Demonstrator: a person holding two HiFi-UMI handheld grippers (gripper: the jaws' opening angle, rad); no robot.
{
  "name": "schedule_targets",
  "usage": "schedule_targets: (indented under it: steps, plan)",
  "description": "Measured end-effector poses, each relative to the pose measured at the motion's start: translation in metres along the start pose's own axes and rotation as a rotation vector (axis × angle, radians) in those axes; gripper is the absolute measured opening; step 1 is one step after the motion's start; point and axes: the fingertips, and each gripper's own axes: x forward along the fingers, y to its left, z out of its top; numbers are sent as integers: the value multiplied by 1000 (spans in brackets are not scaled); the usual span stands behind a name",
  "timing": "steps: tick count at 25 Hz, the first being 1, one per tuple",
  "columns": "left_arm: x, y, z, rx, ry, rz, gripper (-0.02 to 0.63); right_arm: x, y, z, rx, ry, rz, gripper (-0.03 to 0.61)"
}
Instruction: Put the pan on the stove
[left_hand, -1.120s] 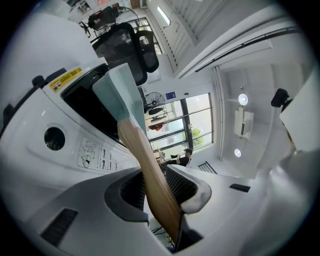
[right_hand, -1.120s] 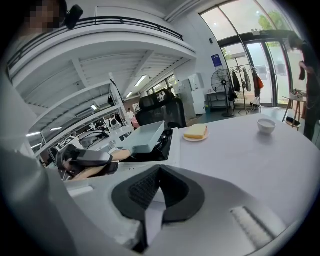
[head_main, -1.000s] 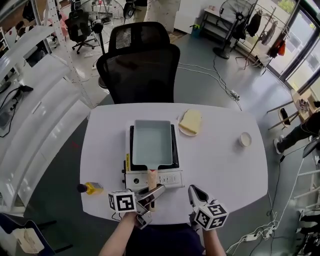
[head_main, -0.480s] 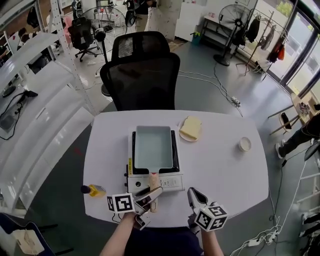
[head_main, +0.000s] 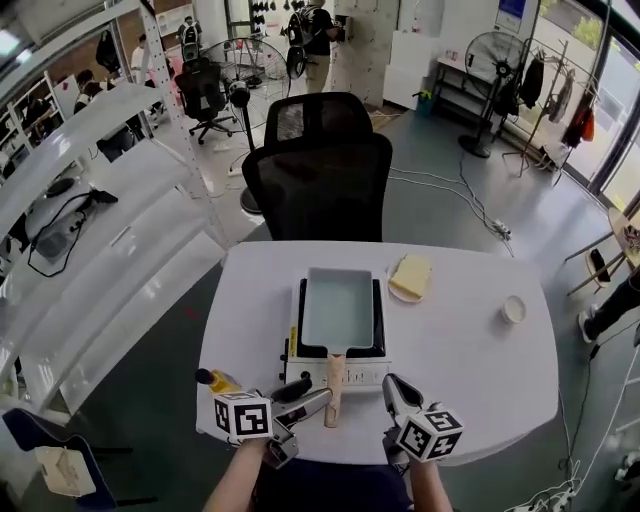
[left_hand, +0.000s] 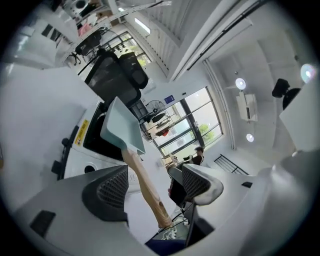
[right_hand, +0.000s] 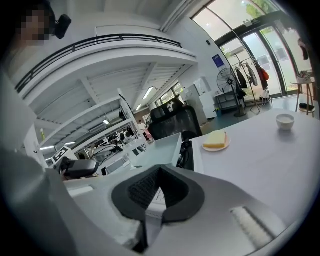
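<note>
My left gripper (head_main: 312, 396) has just been opening, and now its jaws stand wide apart. The pan's wooden handle (left_hand: 144, 184) is in the gap between them, but the pads (left_hand: 108, 192) do not press on it. A second ago they were much closer around it. My right gripper (head_main: 393, 384) sits just to the right of the handle, and its jaws (right_hand: 157, 187) are together with nothing in them, same as before.

The pan (head_main: 340, 308) lies flat on the black top of the stove (head_main: 352, 375), its handle pointing at me. It has not moved on the stove.

Farther out on the white table (head_main: 470, 380) are a yellow block on a plate (head_main: 410, 277), a small white bowl (head_main: 514, 309) and a yellow bottle (head_main: 216, 380). They lie as they did. A black chair (head_main: 322, 170) stands behind the table.
</note>
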Motion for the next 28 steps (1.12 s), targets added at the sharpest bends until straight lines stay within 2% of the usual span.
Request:
schedule_targets:
  steps: [6, 13, 16, 19, 21, 24, 28]
  plan:
    - [-33, -21, 48, 208, -134, 93, 321, 10, 34, 29, 1, -64, 104, 2]
    - [-57, -61, 85, 516, -276, 164, 321, 5, 63, 60, -50, -129, 186, 1]
    - [-62, -77, 93, 672, -331, 200, 321, -2, 73, 75, -117, -178, 201, 2]
    - [-61, -86, 90, 822, -367, 240, 319, -12, 78, 85, -244, -236, 193, 2]
    - [-57, -85, 83, 862, -381, 247, 319, -18, 82, 89, -335, -269, 185, 2]
    - [-51, -73, 72, 840, -374, 254, 310, -25, 83, 89, -405, -289, 184, 2]
    - [-49, -66, 62, 817, -348, 244, 215, -29, 81, 82, -435, -278, 174, 2]
